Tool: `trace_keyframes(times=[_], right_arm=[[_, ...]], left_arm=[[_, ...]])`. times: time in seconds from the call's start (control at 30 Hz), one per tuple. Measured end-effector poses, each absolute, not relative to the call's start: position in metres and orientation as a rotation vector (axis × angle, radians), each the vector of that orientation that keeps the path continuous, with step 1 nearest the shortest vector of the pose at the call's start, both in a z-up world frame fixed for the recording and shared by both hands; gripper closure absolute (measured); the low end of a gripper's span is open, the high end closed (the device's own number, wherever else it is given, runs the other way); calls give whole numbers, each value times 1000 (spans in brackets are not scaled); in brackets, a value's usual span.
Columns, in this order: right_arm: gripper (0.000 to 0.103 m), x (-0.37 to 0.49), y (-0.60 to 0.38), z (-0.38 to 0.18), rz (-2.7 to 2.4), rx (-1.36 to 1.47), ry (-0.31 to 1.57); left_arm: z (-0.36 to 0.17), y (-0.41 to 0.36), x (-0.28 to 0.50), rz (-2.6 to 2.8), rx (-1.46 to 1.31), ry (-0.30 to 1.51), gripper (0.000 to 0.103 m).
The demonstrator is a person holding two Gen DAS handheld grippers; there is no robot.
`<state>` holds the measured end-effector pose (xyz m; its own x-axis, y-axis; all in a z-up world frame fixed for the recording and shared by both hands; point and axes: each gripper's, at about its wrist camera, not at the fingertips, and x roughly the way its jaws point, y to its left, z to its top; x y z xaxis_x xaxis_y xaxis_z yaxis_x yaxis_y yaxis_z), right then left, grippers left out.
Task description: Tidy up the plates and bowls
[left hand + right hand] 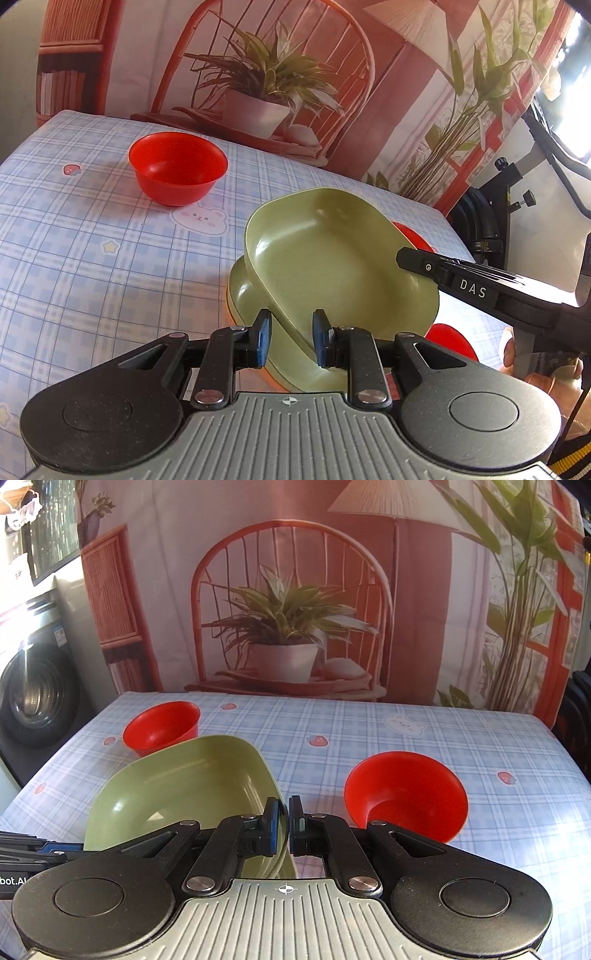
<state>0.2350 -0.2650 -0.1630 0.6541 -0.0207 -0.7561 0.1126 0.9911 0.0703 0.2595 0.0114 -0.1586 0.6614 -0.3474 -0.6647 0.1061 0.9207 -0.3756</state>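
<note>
A green plate (pixel 332 258) hangs tilted over a second green plate (pixel 240 295) that lies on the table. My right gripper (pixel 404 258) reaches in from the right, shut on the tilted plate's far rim. In the right wrist view its pads (pixel 285 823) pinch that green plate (pixel 184 786) by the edge. My left gripper (pixel 291 339) is open: the plate's near rim passes between the blue pads (pixel 264 339) without being pressed. One red bowl (pixel 177 173) stands upright at the far left. Another red bowl (pixel 406 797) sits to the right of the plates.
A blue checked cloth (pixel 369 738) covers the table, its far edge against a printed backdrop (pixel 295 590) of a chair and plants. A washing machine (pixel 33 694) stands off the left side. A black metal stand (pixel 517 177) rises past the right edge.
</note>
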Motion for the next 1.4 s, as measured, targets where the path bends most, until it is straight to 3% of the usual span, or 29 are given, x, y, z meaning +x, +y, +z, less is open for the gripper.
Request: trace_keyframes(times=[0.63, 1.4], right_arm=[[97, 244, -258, -194, -87, 81, 975], [96, 241, -259, -196, -117, 41, 995]], left_arm=[[-178, 6, 261, -231, -289, 857, 77], [-180, 8, 259, -210, -312, 870, 73]])
